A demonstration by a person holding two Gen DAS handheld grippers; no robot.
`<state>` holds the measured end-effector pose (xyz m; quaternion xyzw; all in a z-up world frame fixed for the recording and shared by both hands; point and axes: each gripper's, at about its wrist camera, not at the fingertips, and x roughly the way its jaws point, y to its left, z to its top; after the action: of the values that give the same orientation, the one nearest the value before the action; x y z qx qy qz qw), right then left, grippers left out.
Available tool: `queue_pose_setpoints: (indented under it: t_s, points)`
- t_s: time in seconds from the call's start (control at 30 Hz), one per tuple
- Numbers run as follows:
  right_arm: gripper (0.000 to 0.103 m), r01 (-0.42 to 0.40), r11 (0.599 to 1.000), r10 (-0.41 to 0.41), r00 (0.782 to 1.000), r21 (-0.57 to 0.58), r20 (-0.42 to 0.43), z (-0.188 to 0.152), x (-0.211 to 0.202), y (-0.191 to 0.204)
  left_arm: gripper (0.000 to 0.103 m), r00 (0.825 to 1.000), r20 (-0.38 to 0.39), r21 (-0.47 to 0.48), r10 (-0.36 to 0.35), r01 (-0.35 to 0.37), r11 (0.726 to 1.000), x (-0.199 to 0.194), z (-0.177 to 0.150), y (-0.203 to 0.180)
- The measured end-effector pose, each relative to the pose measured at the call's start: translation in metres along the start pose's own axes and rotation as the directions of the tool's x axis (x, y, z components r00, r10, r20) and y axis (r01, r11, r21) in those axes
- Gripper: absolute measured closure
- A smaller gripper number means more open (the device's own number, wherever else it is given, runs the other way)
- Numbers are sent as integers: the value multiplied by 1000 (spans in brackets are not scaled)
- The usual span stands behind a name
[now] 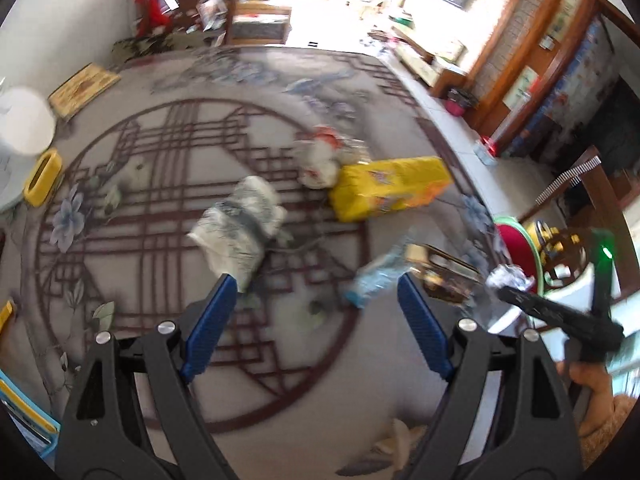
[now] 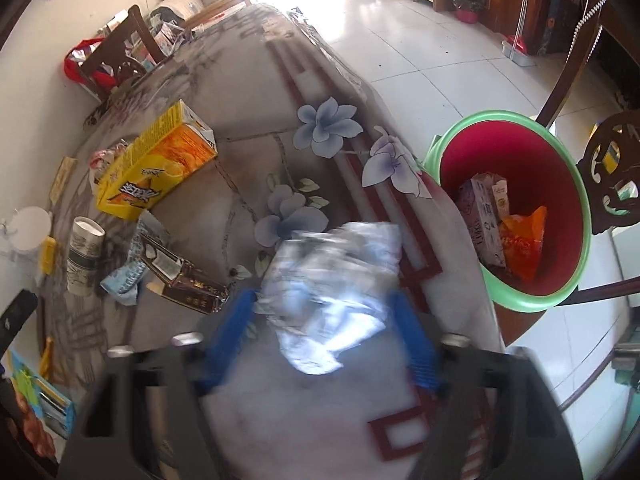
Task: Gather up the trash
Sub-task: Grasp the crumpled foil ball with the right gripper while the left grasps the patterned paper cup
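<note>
Right fingers (image 2: 324, 320) around crumpled silver wrapper (image 2: 332, 292), left fingers (image 1: 316, 300) wide, box lettering unreadable

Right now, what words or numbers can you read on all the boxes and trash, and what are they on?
Yellow snack box: big Chinese characters on its front, too blurred to read for sure.
Dark brown box: small gold characters, too small to read.
Cartons in the green bin: printed labels, too small to read.
Paper cup: a pattern, no readable words.
Silvery wrapper between the right gripper fingers: blurred, nothing readable.
</note>
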<state>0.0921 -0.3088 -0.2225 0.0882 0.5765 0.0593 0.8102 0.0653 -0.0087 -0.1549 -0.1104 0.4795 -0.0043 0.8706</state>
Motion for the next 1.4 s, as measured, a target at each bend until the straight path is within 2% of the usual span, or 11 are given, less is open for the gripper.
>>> queue_pose_setpoints:
  t_s: [0.1,0.23,0.3,0.43,0.5,0.73,0.8,0.93,0.97,1.0,1.4]
  points:
    - [47,-17,999,17,1000,-34,17,-2,-8,6,23,1000,11,-29,29,-29,999,8,15,17]
    - [47,-82,996,83,996,-40,26,-4,-22,16,23,999,18,32,51,-51,998,22,43,19]
    - [47,-94,994,97,995,-58,39,-4,-29,24,23,998,17,27,58,-58,998,28,47,24]
    - [46,-133,989,136,990,-66,34,-1,-34,35,23,991,-64,32,119,-117,993,62,46,34]
    - [46,-143,986,146,989,-80,28,2,-35,41,23,988,-102,8,119,-119,993,73,42,40]
    - [46,-164,976,168,986,-145,15,4,-34,61,24,978,-156,-50,140,-150,987,93,23,52]
    - [46,-165,973,169,986,-161,10,4,-33,67,44,979,-162,-67,125,-137,988,93,21,54]
    - [46,-168,968,174,985,-184,17,6,-36,74,55,984,-150,-81,100,-113,990,85,18,53]
    - [46,-167,967,175,984,-191,24,7,-38,76,64,985,-148,-87,94,-108,990,82,18,53]
    - [46,-166,966,175,984,-196,30,8,-40,78,78,986,-143,-95,85,-100,990,79,17,53]
    - [46,-173,958,196,977,-227,85,5,-66,88,82,999,-24,-132,41,-43,990,17,15,44]
